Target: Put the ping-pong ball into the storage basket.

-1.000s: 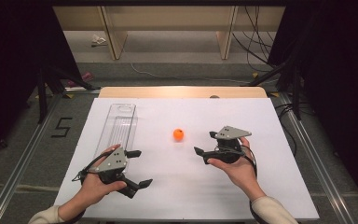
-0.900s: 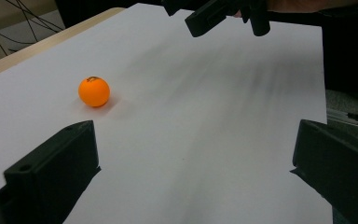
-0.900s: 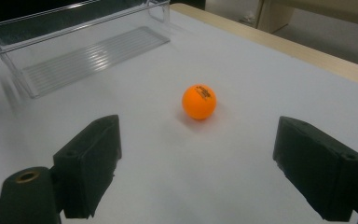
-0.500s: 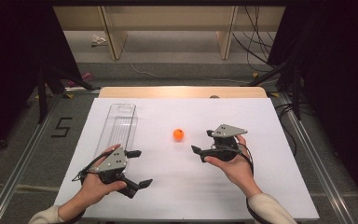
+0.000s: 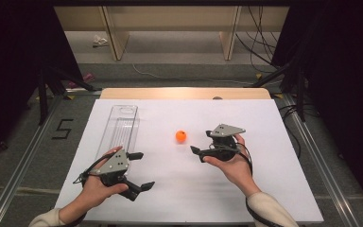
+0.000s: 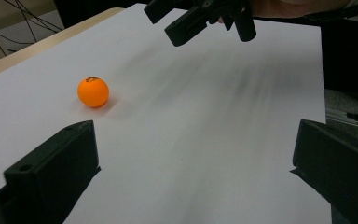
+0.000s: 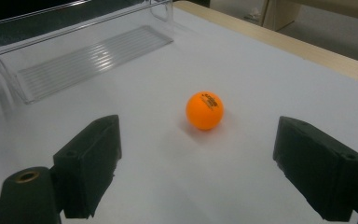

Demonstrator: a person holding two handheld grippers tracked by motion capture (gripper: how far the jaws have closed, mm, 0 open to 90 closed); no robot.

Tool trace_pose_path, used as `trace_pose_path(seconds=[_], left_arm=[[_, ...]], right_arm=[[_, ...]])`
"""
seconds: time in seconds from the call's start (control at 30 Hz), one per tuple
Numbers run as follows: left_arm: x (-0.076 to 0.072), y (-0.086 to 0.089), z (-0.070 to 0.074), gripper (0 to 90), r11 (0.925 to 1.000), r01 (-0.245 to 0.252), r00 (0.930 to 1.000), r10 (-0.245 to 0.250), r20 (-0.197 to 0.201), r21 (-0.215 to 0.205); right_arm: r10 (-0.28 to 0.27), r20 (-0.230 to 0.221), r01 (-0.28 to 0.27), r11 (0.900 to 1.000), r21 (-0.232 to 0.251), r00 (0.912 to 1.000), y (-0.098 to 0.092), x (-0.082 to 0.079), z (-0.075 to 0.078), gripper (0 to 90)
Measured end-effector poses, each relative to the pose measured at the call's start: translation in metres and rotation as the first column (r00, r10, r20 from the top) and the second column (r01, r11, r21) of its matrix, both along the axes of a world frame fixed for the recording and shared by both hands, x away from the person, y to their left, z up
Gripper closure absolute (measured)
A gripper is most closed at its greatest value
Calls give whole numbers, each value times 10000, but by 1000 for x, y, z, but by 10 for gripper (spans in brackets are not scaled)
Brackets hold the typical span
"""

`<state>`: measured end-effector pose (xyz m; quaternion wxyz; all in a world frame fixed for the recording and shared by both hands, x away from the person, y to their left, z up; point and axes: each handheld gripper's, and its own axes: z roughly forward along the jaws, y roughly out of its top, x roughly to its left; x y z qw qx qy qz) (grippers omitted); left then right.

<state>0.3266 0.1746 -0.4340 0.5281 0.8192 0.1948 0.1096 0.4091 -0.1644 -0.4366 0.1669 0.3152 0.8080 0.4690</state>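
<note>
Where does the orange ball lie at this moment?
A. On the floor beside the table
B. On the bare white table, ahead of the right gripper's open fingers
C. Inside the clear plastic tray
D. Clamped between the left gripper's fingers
B. The orange ball sits free on the white table, ahead of the open right gripper and apart from the clear tray.
</note>
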Motion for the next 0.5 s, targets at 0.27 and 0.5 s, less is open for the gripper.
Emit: trace_pose_path(seconds=[0.27, 0.5], left_arm=[[0, 0, 0, 0, 10000, 11, 10000, -11, -7, 7], [0, 0, 0, 0, 10000, 21, 10000, -21, -3, 10]], right_arm=[[15, -13, -15, 10000, -32, 10000, 7, 6, -1, 162], [32, -41, -32, 10000, -77, 10000, 12, 11, -3, 162]])
